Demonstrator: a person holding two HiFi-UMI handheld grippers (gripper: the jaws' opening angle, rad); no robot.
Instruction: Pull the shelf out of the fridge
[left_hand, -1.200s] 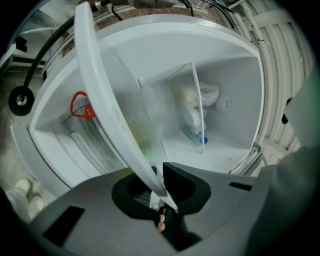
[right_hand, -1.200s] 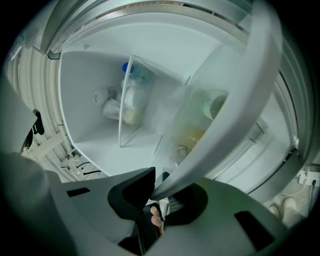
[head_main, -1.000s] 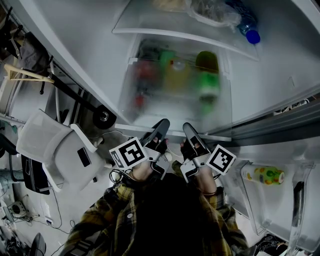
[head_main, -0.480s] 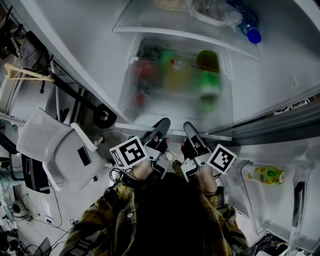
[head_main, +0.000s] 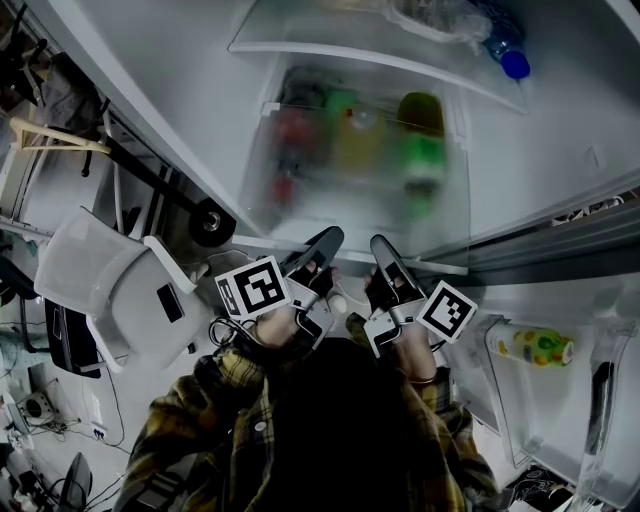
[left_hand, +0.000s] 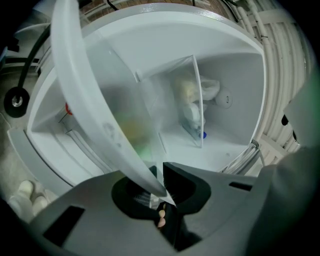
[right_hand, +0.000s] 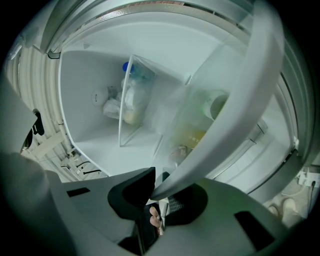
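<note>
The fridge stands open below me. Its lower shelf (head_main: 352, 185) is a frosted clear pane with a white front rim (head_main: 300, 247), and blurred red, yellow and green bottles show through it. My left gripper (head_main: 330, 242) is shut on the rim left of centre. My right gripper (head_main: 381, 247) is shut on it just to the right. In the left gripper view the white rim (left_hand: 92, 112) runs down into the closed jaws of the left gripper (left_hand: 159, 187). The right gripper view shows the rim (right_hand: 235, 117) likewise pinched by the right gripper (right_hand: 159, 191).
An upper glass shelf (head_main: 360, 48) carries bagged food and a blue-capped bottle (head_main: 514, 64). The open door at the right has a bin (head_main: 500, 385) holding a yellow-green bottle (head_main: 530, 347). A white chair (head_main: 105, 300) and cables stand at the left.
The head view has shifted slightly. Both grippers keep their hold on the rim in the same places, and the shelf has not visibly slid.
</note>
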